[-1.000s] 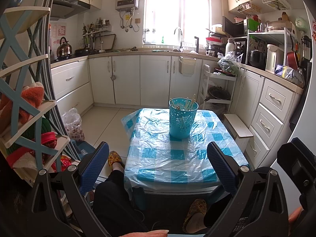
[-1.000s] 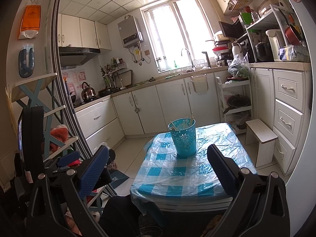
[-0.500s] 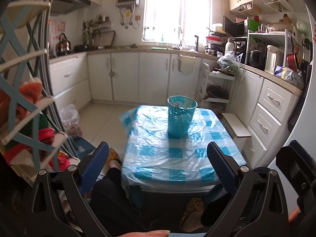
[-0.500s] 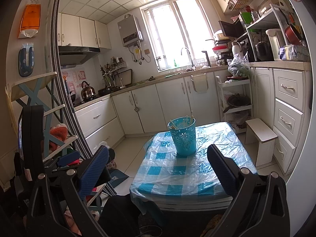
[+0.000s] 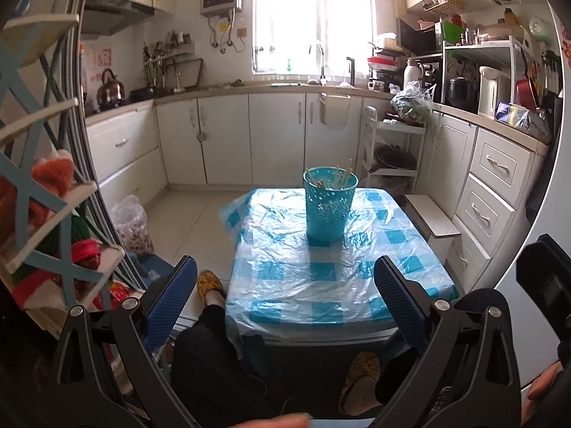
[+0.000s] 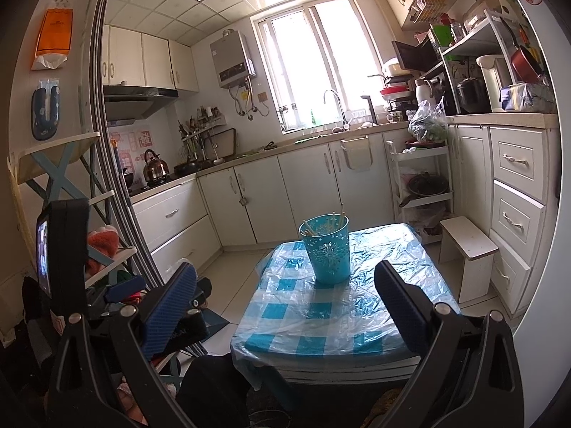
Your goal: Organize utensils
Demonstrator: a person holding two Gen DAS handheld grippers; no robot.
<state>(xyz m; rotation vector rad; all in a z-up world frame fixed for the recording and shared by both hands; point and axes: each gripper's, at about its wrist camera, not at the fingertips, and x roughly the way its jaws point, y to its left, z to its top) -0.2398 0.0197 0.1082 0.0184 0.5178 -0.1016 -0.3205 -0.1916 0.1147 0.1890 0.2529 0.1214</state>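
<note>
A teal perforated utensil holder point(image 5: 330, 207) point(image 6: 326, 249) stands upright at the far end of a small table covered in a blue-and-white checked plastic cloth point(image 5: 321, 271) point(image 6: 321, 306). Several wooden chopsticks point(image 5: 342, 176) point(image 6: 337, 219) poke out of its top. My left gripper point(image 5: 285, 285) hangs open, short of the table's near edge, with nothing between its blue pads. My right gripper point(image 6: 285, 285) is also open and empty, held back from the table at about the same distance.
White cabinets and a counter line the back and right. A white step stool point(image 6: 464, 246) and a tiered trolley point(image 5: 392, 149) stand right of the table. A shelf rack point(image 5: 53, 214) with red and orange things is at left. A person's legs and slippers point(image 5: 210, 285) are below.
The left wrist view has shifted slightly, so the holder and table sit a little higher and more central. The right gripper has barely moved. Both grippers stay open.
</note>
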